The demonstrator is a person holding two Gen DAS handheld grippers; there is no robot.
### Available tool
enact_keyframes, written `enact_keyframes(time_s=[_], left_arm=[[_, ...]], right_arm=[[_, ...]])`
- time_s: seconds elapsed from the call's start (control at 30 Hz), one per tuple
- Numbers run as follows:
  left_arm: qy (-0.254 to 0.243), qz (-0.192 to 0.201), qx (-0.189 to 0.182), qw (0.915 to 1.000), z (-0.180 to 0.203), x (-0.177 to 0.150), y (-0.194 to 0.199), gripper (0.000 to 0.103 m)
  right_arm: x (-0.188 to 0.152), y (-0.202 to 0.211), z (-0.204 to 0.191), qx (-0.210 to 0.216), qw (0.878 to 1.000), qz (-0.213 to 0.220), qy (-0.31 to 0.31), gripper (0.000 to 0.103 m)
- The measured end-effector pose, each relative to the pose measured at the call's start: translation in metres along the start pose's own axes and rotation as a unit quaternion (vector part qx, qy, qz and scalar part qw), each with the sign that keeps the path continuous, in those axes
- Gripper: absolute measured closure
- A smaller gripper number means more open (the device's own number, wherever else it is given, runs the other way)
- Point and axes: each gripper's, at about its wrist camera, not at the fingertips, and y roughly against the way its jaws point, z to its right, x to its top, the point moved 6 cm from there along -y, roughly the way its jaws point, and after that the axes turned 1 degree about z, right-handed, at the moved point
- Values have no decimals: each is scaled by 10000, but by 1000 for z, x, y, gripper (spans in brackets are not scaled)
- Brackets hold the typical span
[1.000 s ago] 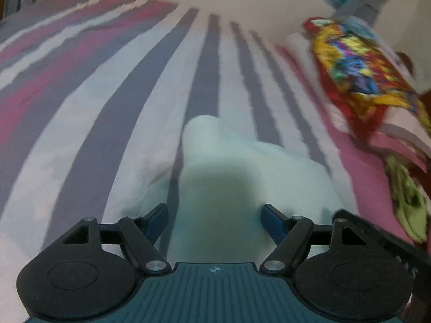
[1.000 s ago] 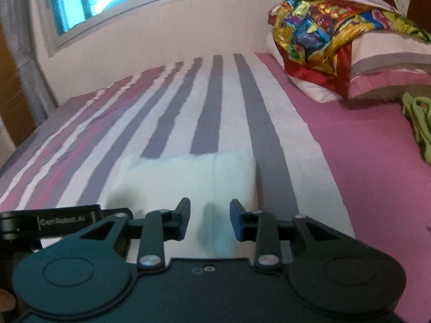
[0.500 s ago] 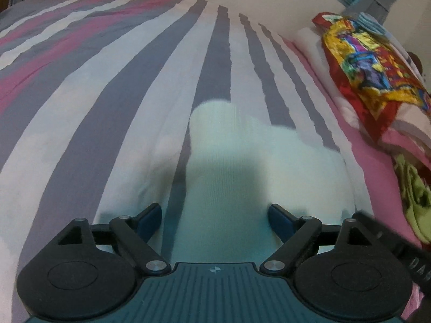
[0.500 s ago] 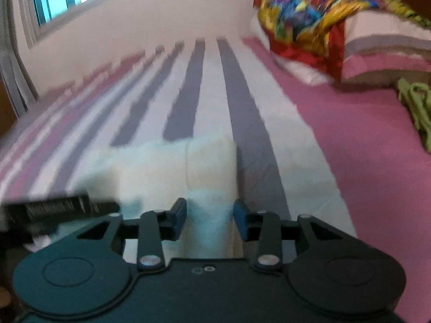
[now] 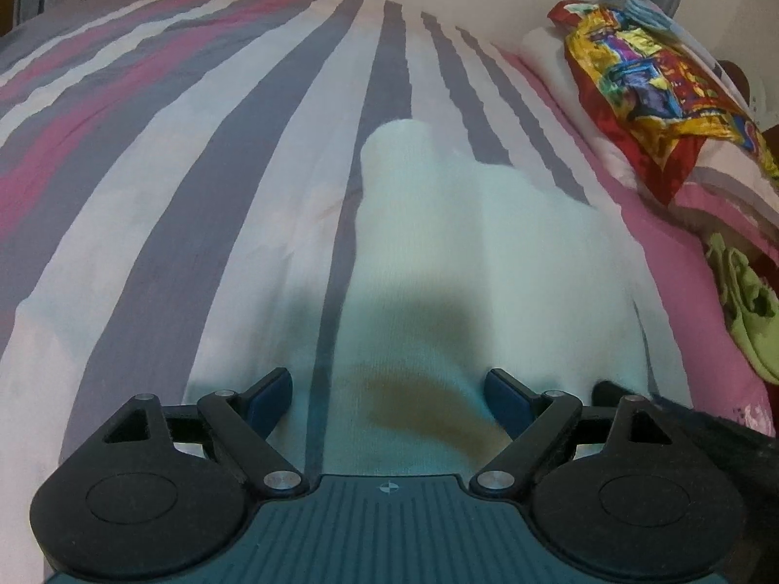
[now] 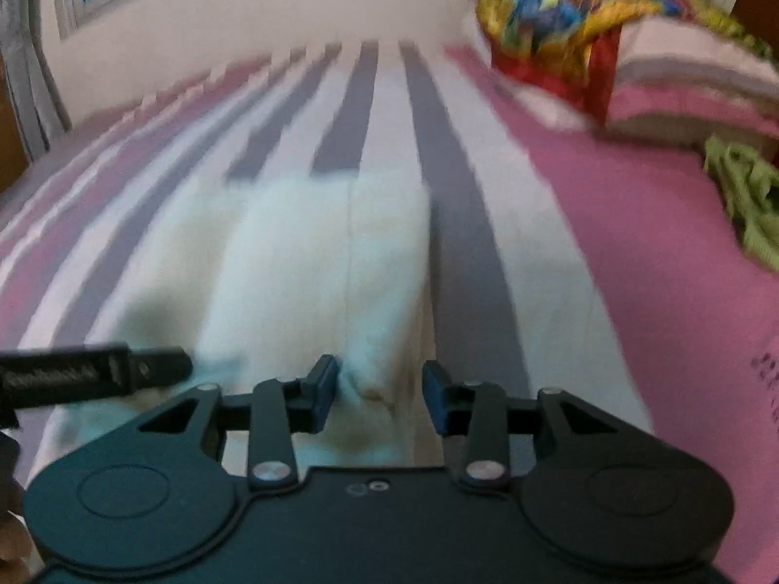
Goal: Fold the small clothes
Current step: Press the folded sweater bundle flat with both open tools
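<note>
1. A pale white garment [image 5: 467,253] is seen lying flat on the striped bedsheet [image 5: 204,155], near the close edge of the bed, with a narrow part reaching away from the cameras.
2. The left gripper [image 5: 389,389] is held low over the near end of the garment, its blue-padded fingers [image 5: 272,389] spread wide to either side of the cloth; nothing is clamped between them.
3. The right gripper [image 6: 380,389] is seen over the garment's near right corner [image 6: 375,379], where the cloth is bunched and slightly raised between the pads. The fingers are parted, and whether the pads touch the cloth cannot be told through the blur.
4. In the right wrist view, the left gripper's body [image 6: 92,374] is shown at the left edge, just beside the garment.
5. A colourful patterned pillow [image 5: 642,92] is placed at the head of the bed on the right.
6. A crumpled green cloth [image 6: 745,194] is seen on the pink part of the sheet, well apart from the white garment.
</note>
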Motion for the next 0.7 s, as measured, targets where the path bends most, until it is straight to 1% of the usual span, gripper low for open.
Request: enact_keyframes(time_s=[0.1,0.2,0.3,0.4,0.53,0.7], left_arm=[[-96,-42,43,9999,2,-6,4,17],[-172,-55,53,9998,2,-12,10,17],[-284,-116,89,9995,4,-20,13,17],[-474,-90,105,9988,5,-30,20,17],[-500,-118,2,9987,2,-41,30,17],[-640,-77,-47,9979,-2,-59,45,17]], right_arm=[[1,6,2,27,9998,16,-191,65],[-2,19,4,116,9994,139,-292,64],[-20,17,4,105,9997,-150,-152,64],[-31,23,6,143,9995,-187,-210,63],[-36,41,8,219,9991,-109,-340,63],[-60,48,10,302,9989,-268,-239,63]])
